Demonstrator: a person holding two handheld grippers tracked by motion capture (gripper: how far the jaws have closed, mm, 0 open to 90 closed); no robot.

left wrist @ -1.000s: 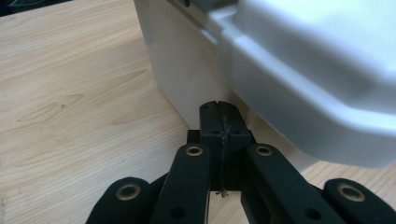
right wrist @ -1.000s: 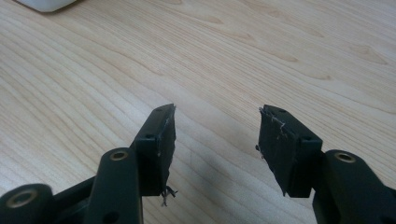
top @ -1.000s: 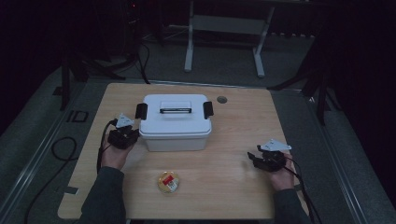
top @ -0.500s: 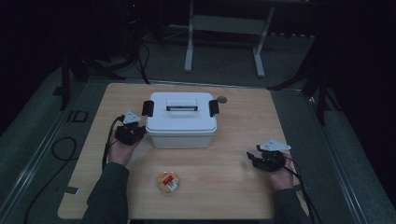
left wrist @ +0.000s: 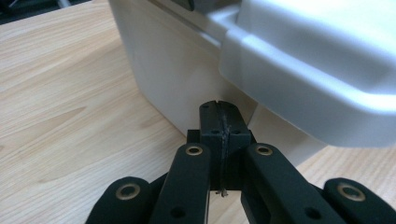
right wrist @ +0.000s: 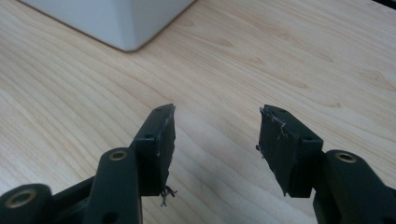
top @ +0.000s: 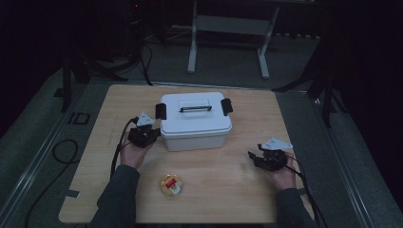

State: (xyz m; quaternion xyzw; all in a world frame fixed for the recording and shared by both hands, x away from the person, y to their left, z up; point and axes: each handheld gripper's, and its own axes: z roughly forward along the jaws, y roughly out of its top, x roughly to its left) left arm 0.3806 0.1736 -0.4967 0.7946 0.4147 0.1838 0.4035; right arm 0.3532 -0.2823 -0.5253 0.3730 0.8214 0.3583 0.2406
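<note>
High view showed the pale wooden table [top: 237,190] with the white lidded plastic box [top: 196,124], black clips at its ends, standing at its middle. Against the box's left wall I held my left gripper [left wrist: 218,122], jaws clenched together on nothing, tips just beside the wall under the lid's rim. My right gripper [right wrist: 217,140] lay well apart near the right edge, jaws released, bare wood between them. Nearest me sat a small round yellow container [top: 171,185].

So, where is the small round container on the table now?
In the high view, the small round container lies near the front edge of the table, in front of the white box, nearer the left gripper.
</note>
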